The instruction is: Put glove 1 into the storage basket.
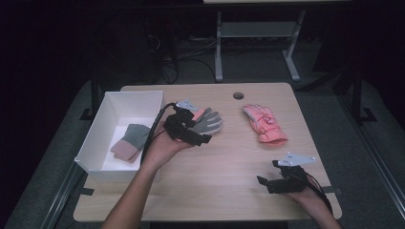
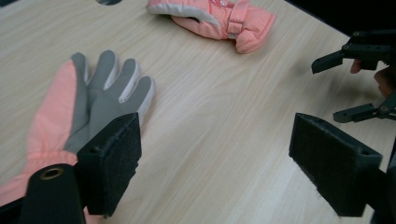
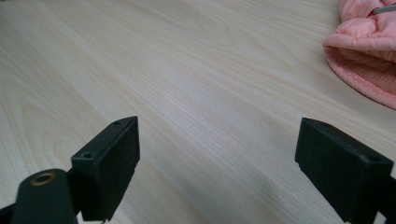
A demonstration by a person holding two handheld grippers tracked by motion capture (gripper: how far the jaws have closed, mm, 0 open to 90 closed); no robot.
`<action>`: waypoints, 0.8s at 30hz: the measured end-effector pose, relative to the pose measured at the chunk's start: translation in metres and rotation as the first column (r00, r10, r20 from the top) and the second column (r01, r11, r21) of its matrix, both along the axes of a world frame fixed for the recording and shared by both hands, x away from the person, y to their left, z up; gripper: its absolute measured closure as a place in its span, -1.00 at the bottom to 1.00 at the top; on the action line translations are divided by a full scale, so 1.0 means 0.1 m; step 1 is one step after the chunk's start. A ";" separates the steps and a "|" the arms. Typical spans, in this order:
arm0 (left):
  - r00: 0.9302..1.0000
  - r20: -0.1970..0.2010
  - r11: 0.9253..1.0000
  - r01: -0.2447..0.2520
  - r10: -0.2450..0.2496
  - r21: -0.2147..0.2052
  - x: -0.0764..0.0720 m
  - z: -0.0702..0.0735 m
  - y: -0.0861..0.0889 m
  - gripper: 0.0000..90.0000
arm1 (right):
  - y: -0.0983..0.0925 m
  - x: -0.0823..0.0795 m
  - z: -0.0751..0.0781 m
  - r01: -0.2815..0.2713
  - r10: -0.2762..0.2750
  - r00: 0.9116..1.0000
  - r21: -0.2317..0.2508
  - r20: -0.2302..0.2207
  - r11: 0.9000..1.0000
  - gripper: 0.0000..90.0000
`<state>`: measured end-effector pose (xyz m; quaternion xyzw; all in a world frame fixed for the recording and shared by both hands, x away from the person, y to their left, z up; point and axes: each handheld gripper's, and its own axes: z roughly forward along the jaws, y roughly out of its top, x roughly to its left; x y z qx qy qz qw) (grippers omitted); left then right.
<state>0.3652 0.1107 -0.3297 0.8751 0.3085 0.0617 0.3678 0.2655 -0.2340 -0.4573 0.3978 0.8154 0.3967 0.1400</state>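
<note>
Grey-palmed pink glove [image 2: 88, 105] lies flat beside the spread left gripper [image 2: 215, 161]; right gripper [image 1: 282, 179], also spread, hovers near a padded pink glove [image 1: 264, 124].

Lying on the pale wooden tabletop [image 1: 229, 157]: a white open box [image 1: 157, 102] overhanging the left edge, a grey-and-pink glove [image 1: 210, 121] spreading palm-up just right of it, a pink padded glove [image 1: 265, 124] resting well apart toward the right. Near the far edge, showing a round cable hole [image 1: 238, 95].
</note>
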 end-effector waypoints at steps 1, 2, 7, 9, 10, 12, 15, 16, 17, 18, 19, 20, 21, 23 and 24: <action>1.000 0.001 1.000 -0.008 0.008 -0.005 0.01 -0.04 -0.03 -0.56 | 0.00 0.00 0.00 0.000 0.000 1.000 0.001 -0.001 1.000 -0.70; 1.000 -0.004 1.000 -0.011 0.011 -0.008 0.01 -0.07 -0.04 -0.54 | 0.00 0.00 0.00 -0.002 0.002 1.000 0.001 0.000 1.000 -0.70; 0.999 0.007 0.999 -0.034 0.034 0.011 0.08 -0.24 -0.09 -0.26 | 0.01 0.00 0.00 -0.006 0.006 1.000 0.000 -0.001 1.000 -0.70; 0.999 0.004 0.999 -0.039 0.039 0.013 0.11 -0.29 -0.08 -0.19 | 0.01 0.00 0.00 -0.007 0.007 1.000 0.001 0.000 1.000 -0.70; 0.999 0.006 0.999 -0.050 0.050 0.019 0.14 -0.33 -0.07 0.06 | 0.01 0.00 0.00 -0.009 0.009 1.000 0.001 0.001 1.000 -0.70; 0.998 -0.001 0.998 -0.058 0.058 0.023 0.18 -0.37 -0.06 0.24 | 0.01 0.00 0.00 -0.009 0.009 1.000 -0.003 -0.002 1.000 -0.70; 0.997 0.006 0.996 -0.080 0.080 0.027 0.24 -0.43 -0.04 0.58 | 0.01 0.00 0.00 -0.009 0.009 1.000 0.002 -0.002 1.000 -0.70; 0.996 0.003 0.996 -0.085 0.085 0.028 0.27 -0.45 -0.02 0.72 | 0.01 0.00 0.00 -0.009 0.009 1.000 0.002 -0.002 1.000 -0.70; 0.996 0.000 0.996 -0.092 0.092 0.020 0.29 -0.47 -0.02 0.83 | 0.01 0.00 0.00 -0.011 0.011 1.000 0.003 -0.002 1.000 -0.70; 0.995 -0.002 0.995 -0.096 0.096 0.017 0.31 -0.49 -0.01 0.93 | 0.01 0.00 0.00 -0.012 0.012 1.000 0.002 -0.002 1.000 -0.70; 0.994 -0.001 0.994 -0.105 0.105 0.020 0.34 -0.51 -0.01 0.99 | 0.01 0.00 0.00 -0.013 0.013 1.000 0.002 0.000 1.000 -0.70; 0.994 0.005 0.994 -0.110 0.109 0.031 0.37 -0.53 -0.01 0.99 | 0.01 0.00 0.00 -0.013 0.013 1.000 0.002 -0.001 1.000 -0.70; 0.992 0.004 0.992 -0.125 0.125 0.030 0.39 -0.56 -0.01 0.99 | 0.02 -0.01 0.00 -0.014 0.014 1.000 0.004 -0.001 1.000 -0.70; 0.990 0.016 0.989 -0.142 0.142 0.042 0.45 -0.60 0.01 0.99 | 0.02 -0.01 0.00 -0.015 0.015 1.000 0.003 -0.001 1.000 -0.70; 0.988 0.013 0.987 -0.153 0.152 0.044 0.48 -0.62 0.01 0.99 | 0.02 0.00 0.00 -0.015 0.015 1.000 0.003 -0.001 1.000 -0.70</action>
